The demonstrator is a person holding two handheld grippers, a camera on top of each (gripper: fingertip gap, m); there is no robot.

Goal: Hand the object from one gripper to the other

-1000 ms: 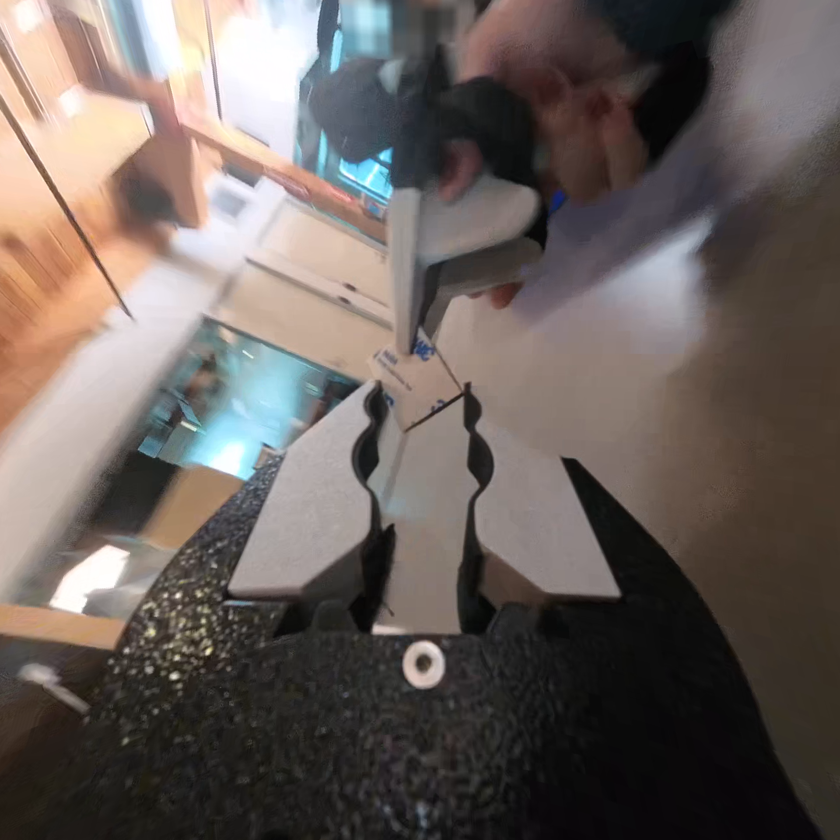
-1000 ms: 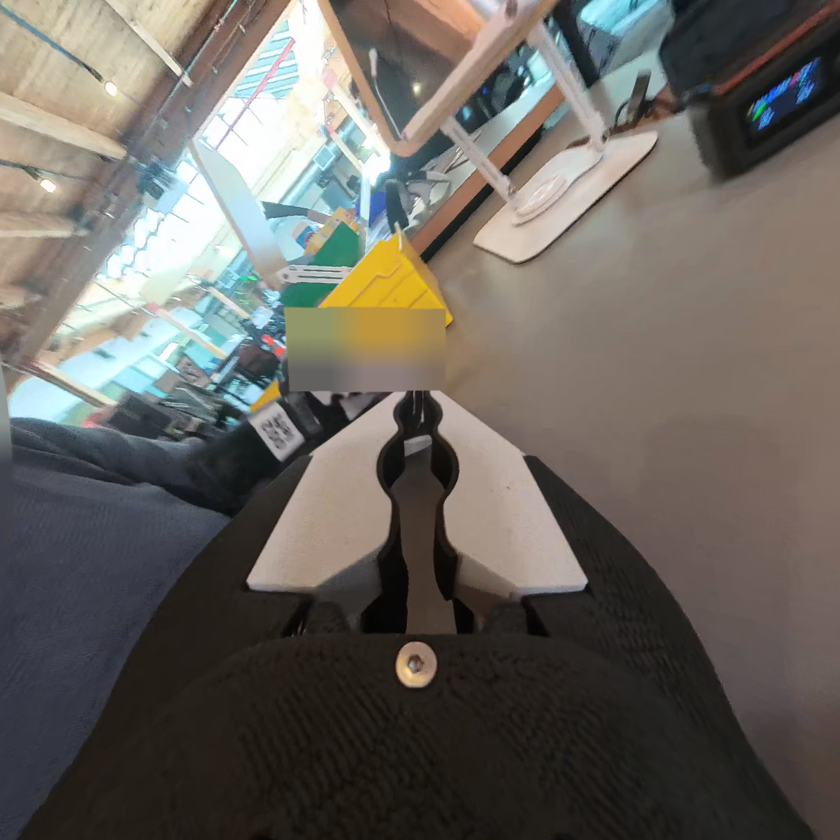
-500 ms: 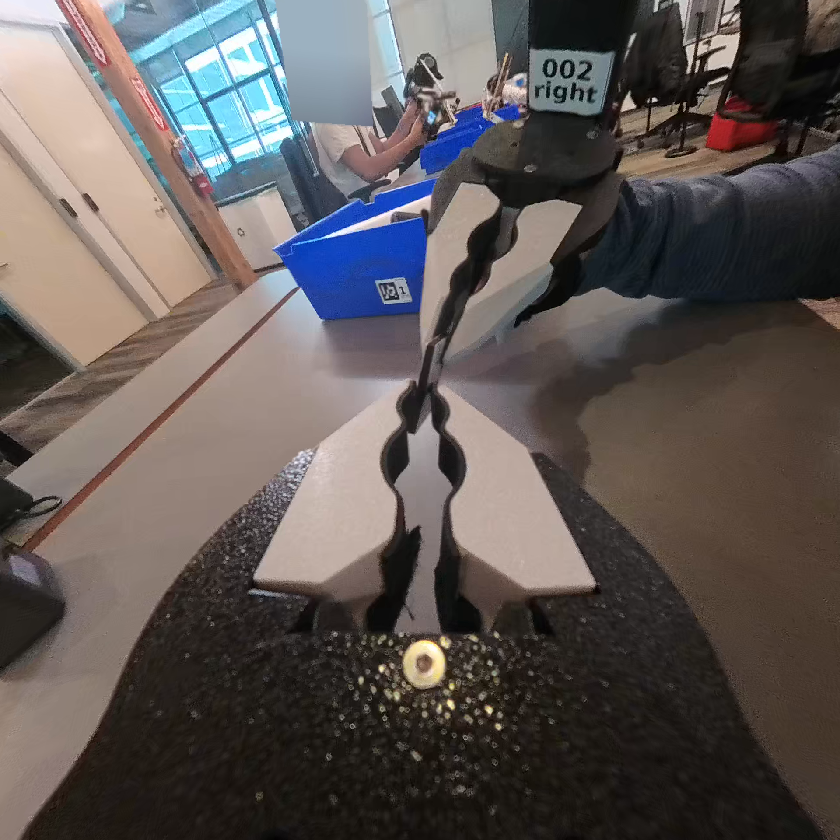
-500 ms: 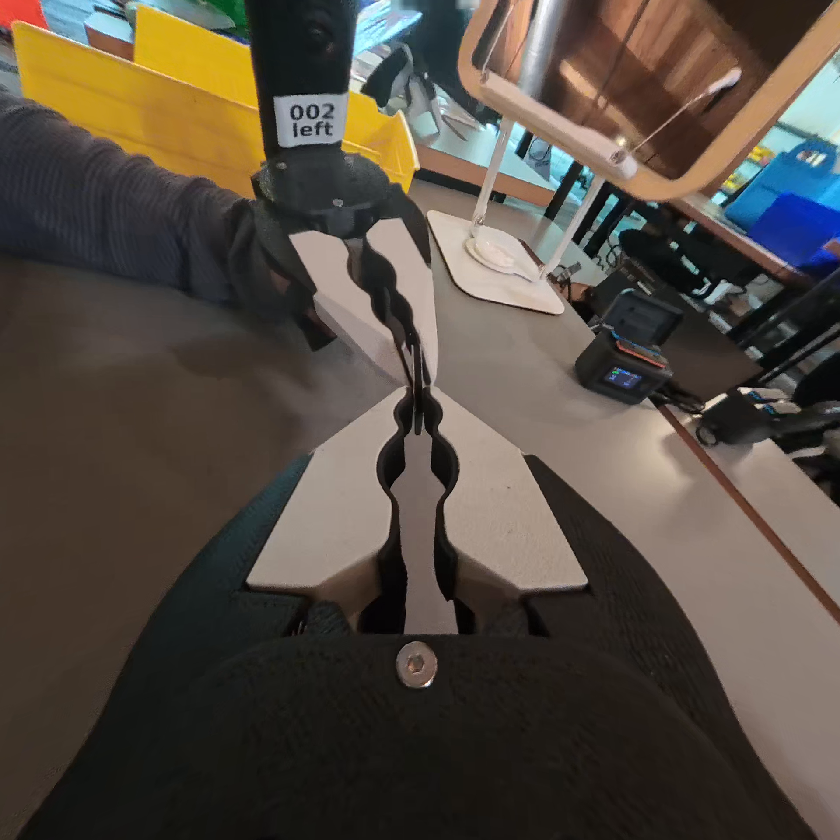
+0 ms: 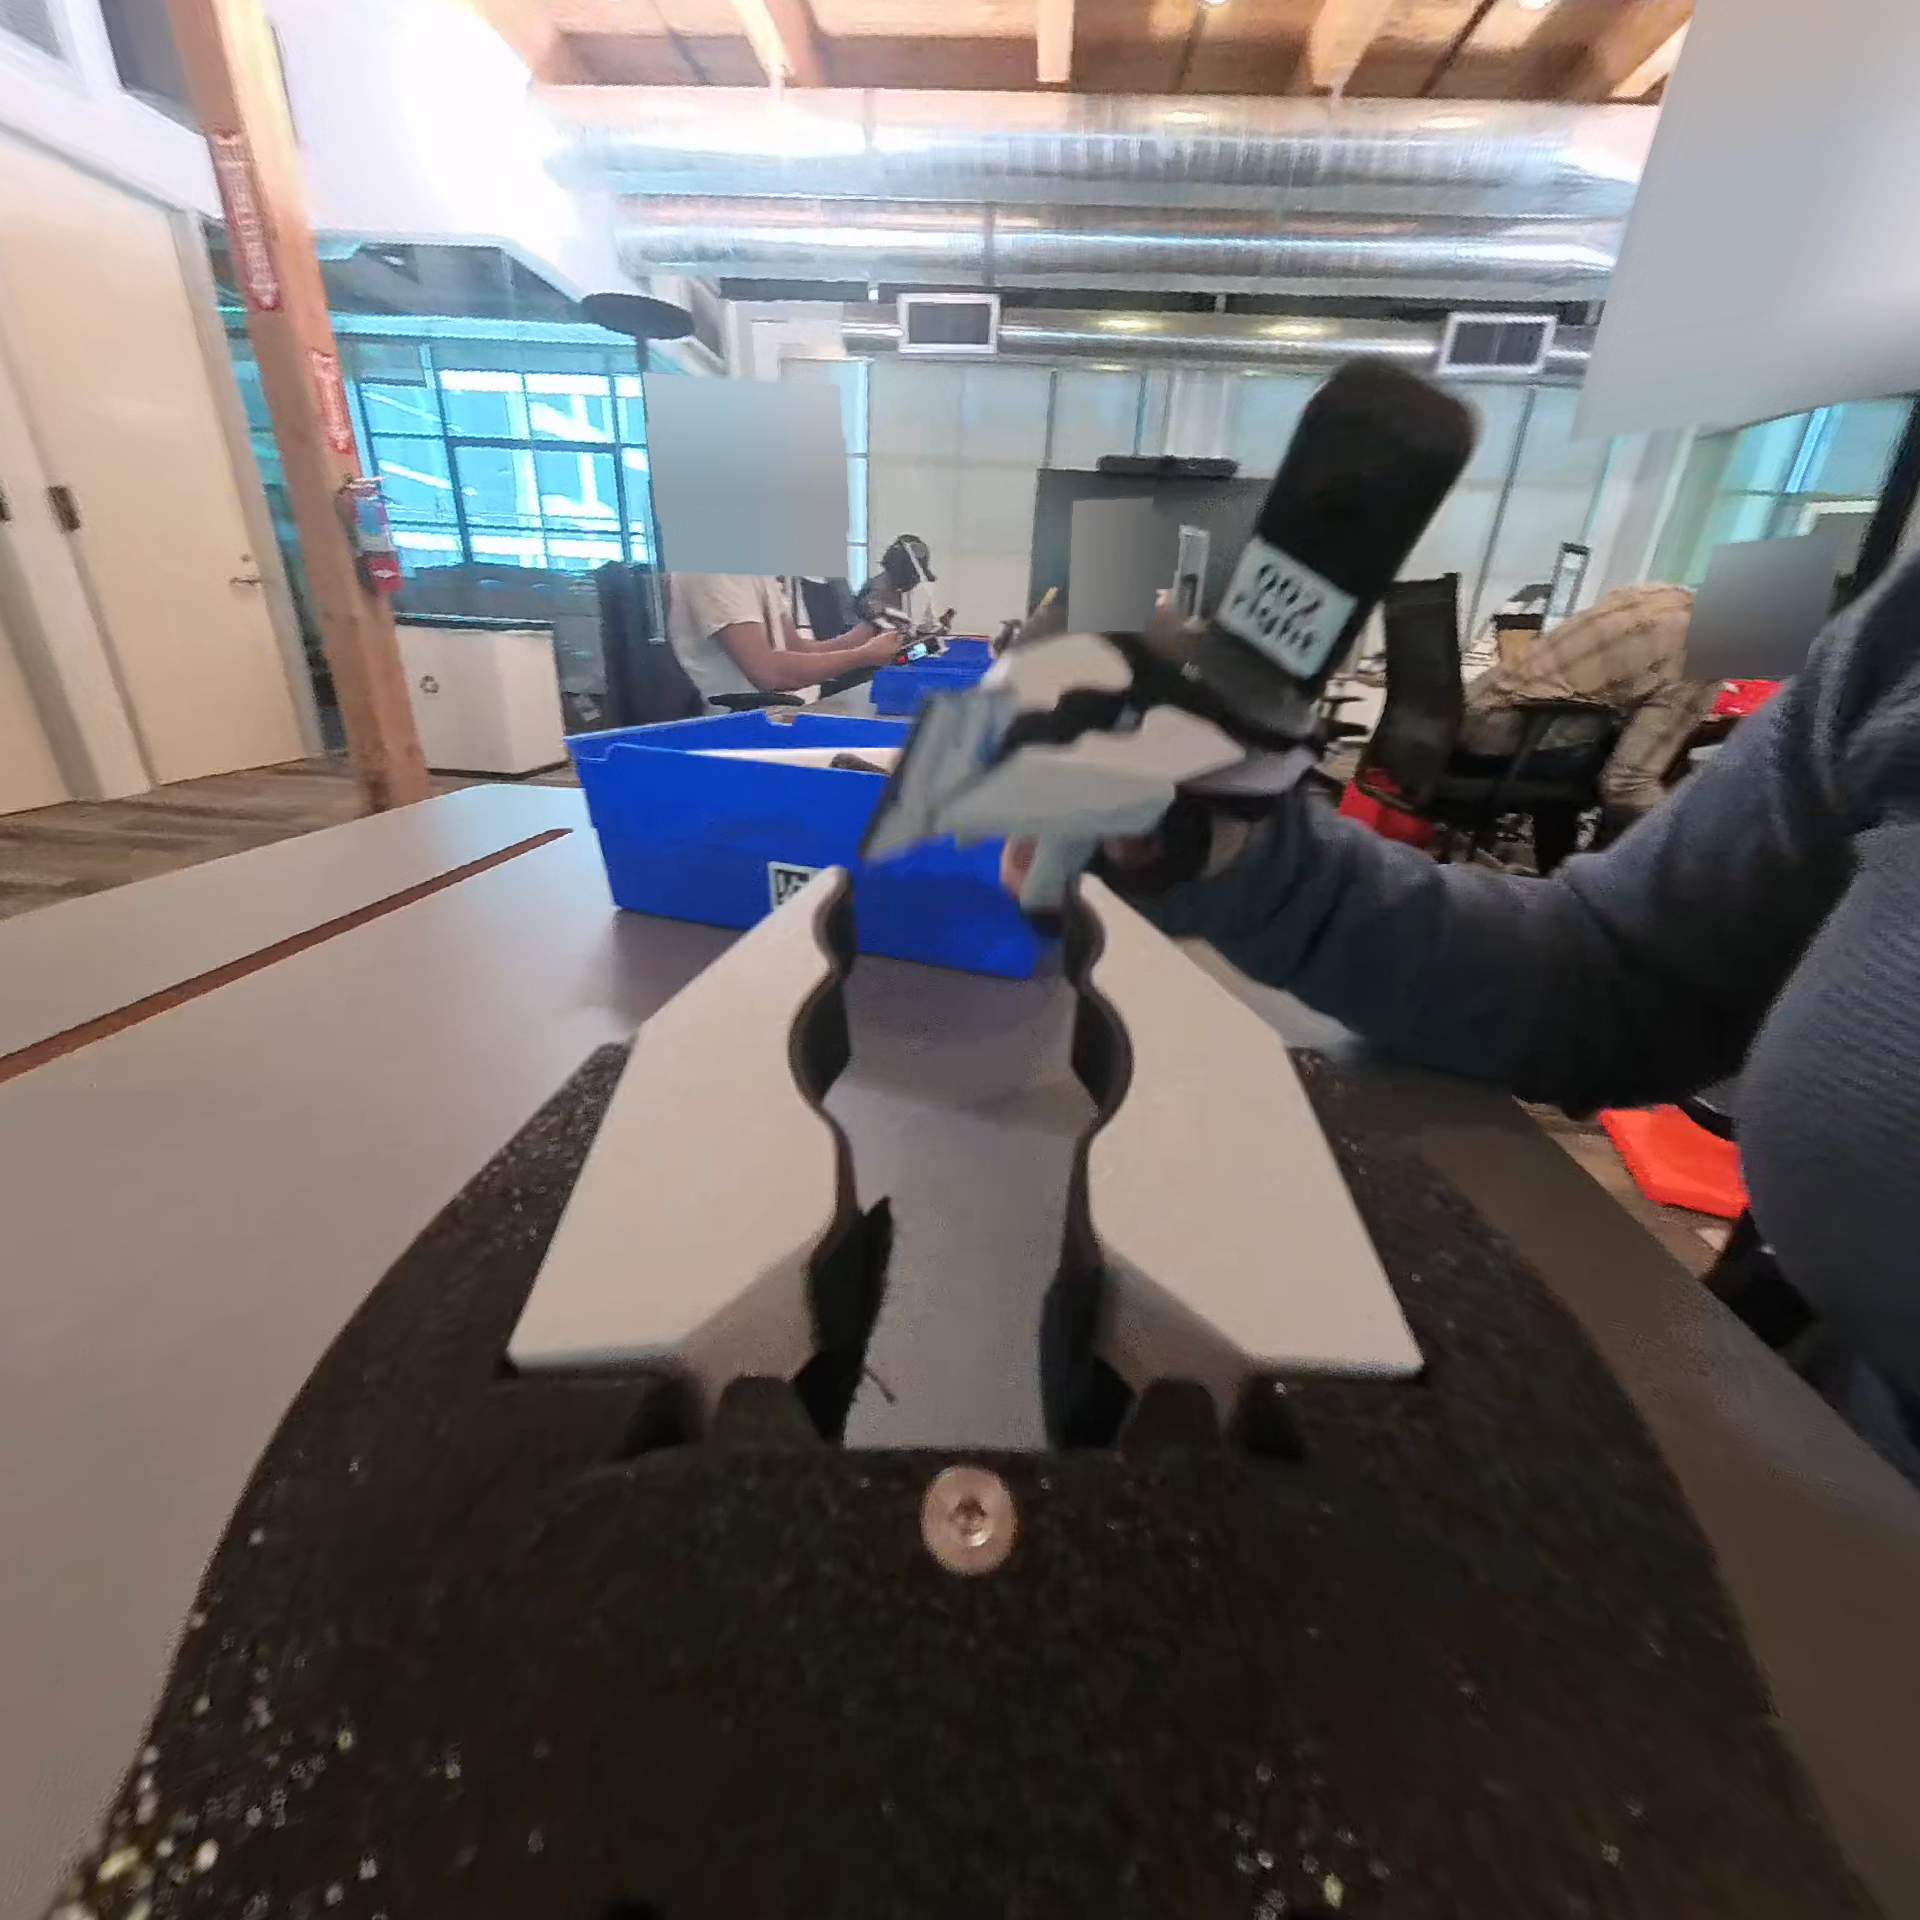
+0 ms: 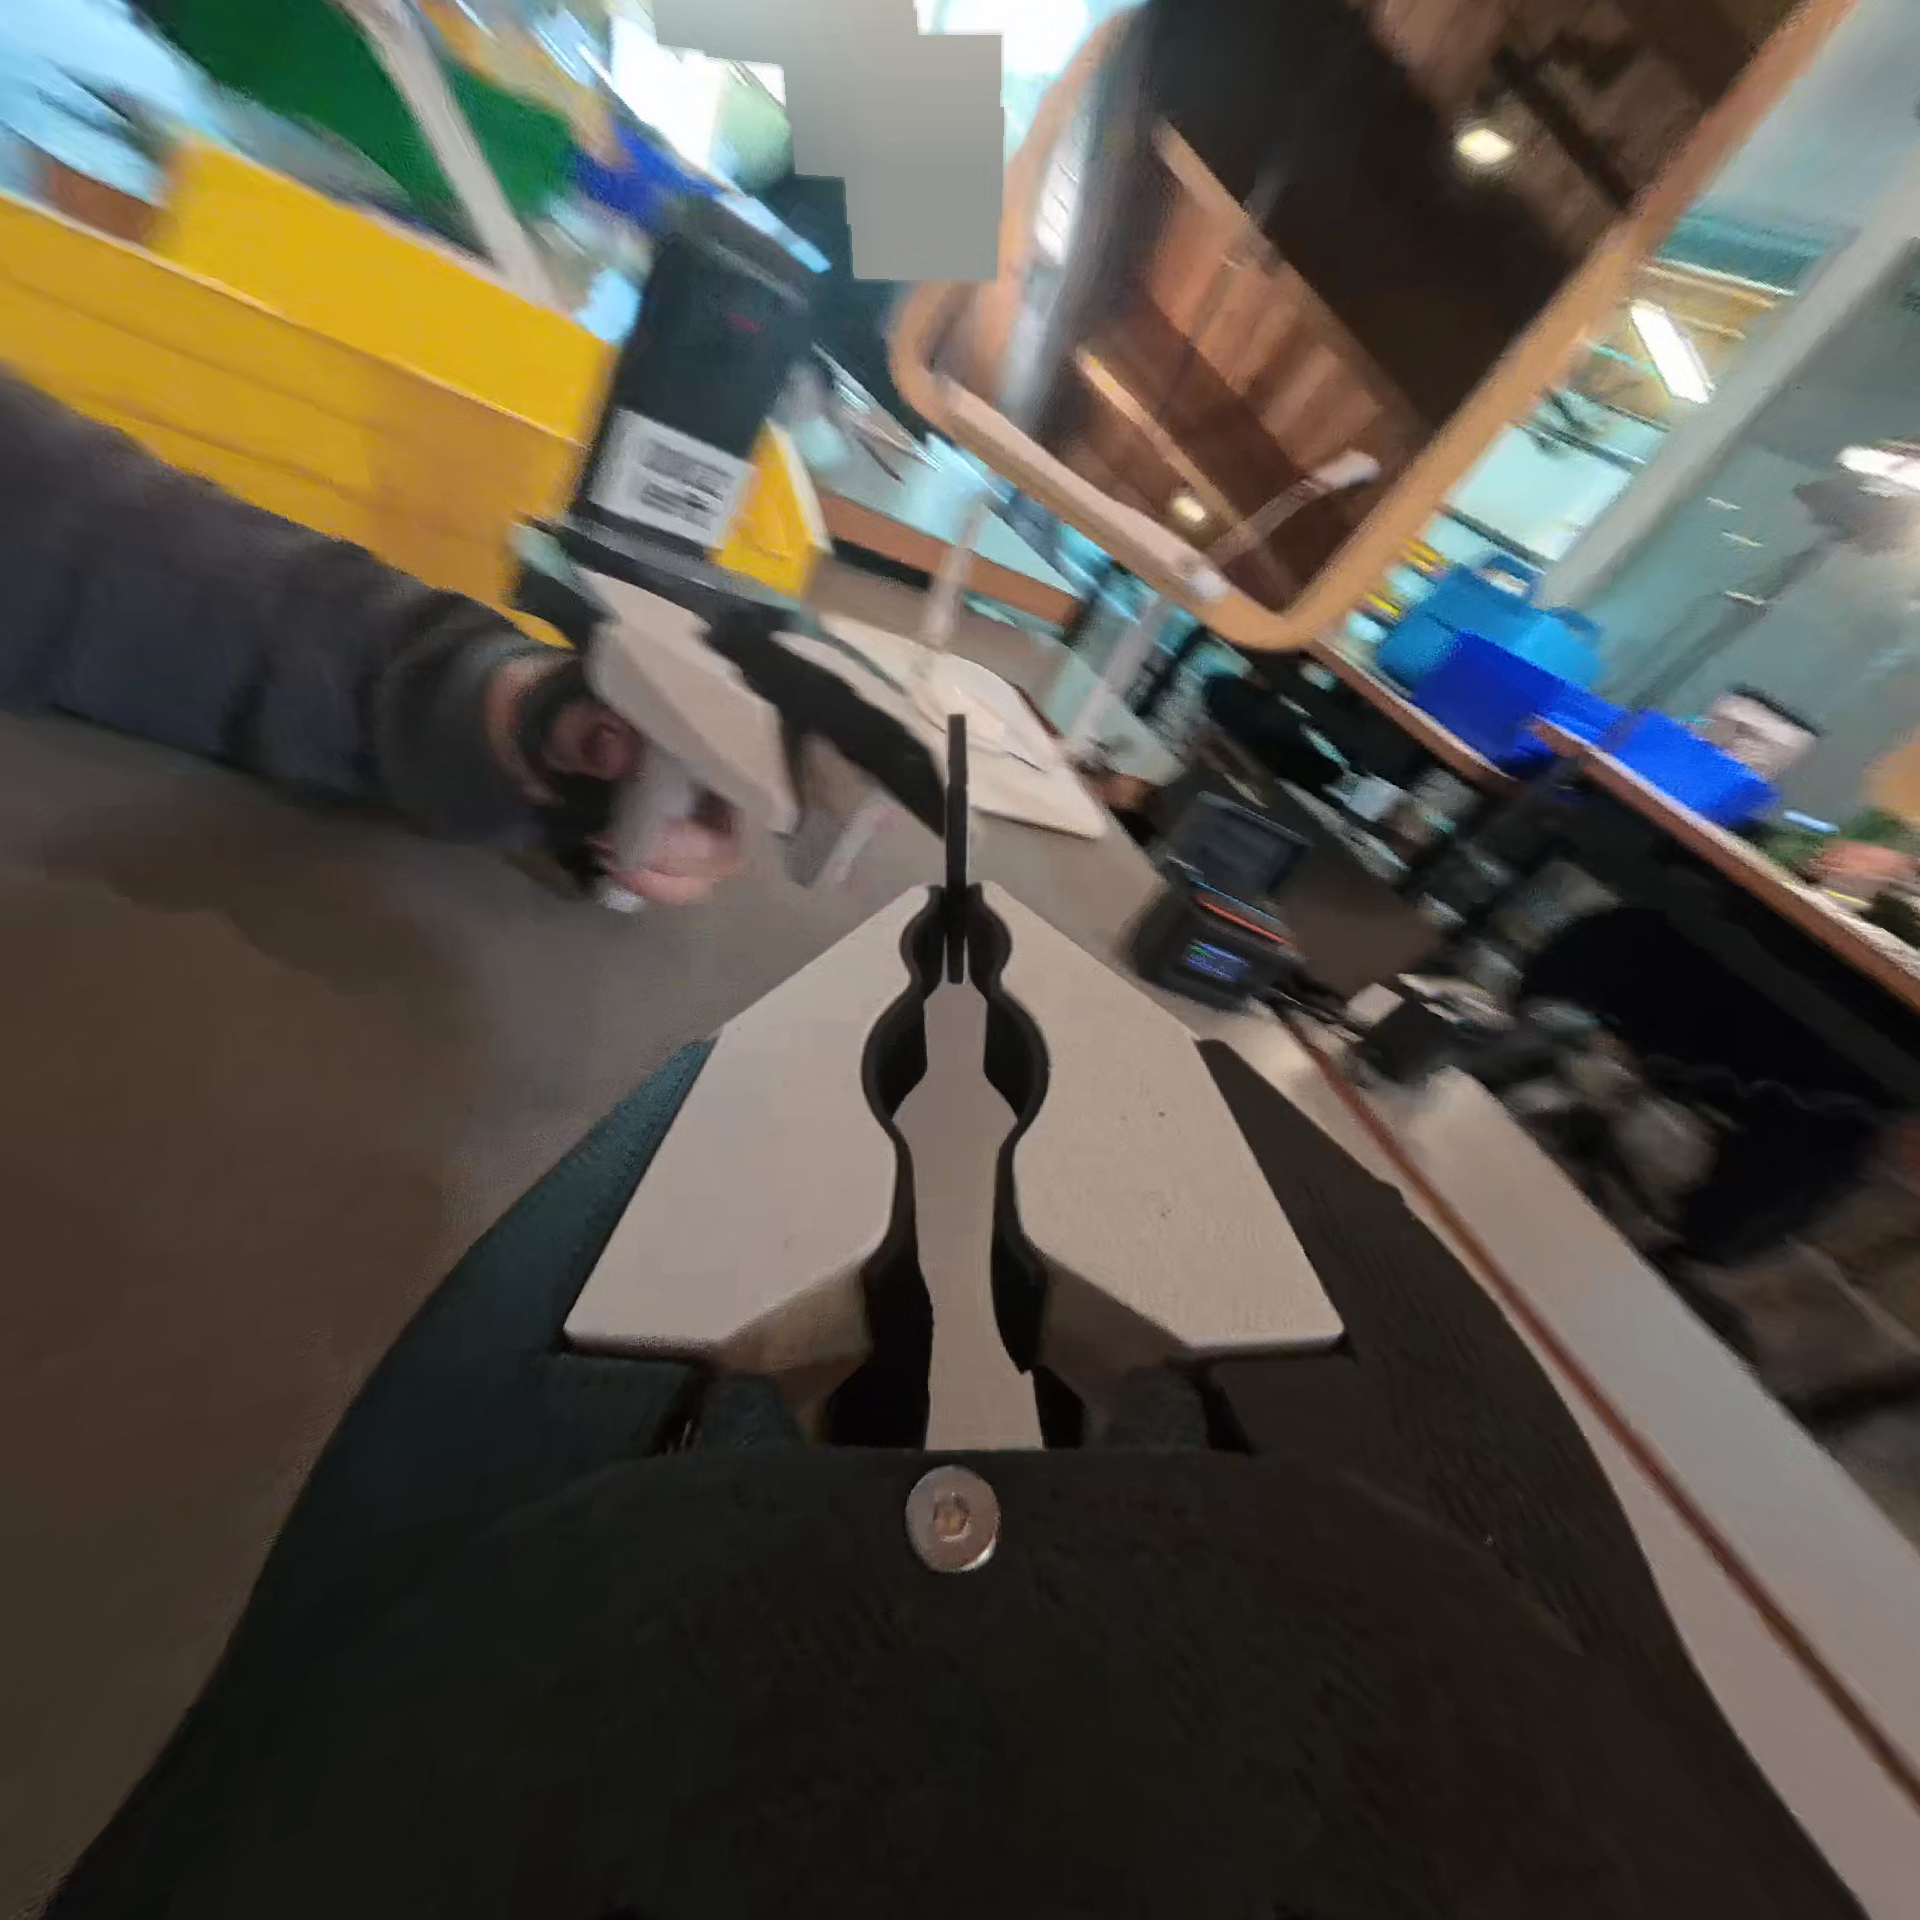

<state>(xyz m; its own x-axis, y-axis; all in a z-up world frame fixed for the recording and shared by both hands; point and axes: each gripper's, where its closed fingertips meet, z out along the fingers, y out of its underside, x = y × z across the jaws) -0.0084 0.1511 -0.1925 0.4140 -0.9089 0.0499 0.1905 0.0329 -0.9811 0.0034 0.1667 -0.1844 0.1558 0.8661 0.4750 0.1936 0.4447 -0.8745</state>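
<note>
The right gripper [image 6: 954,914] was clamped on the object [image 6: 955,800], a thin flat dark card held by its lower edge and standing edge-on above the tips, well clear of the desk [image 6: 260,1039]; gripping one edge left the rest exposed, presumably for the exchange. The left gripper [image 5: 954,904] had its fingers spread wide with nothing between them, and it stood apart from the card, so the handover was judged complete. In the left wrist view a blue bin [image 5: 727,821] sat beyond, toward the desk's far edge.
</note>
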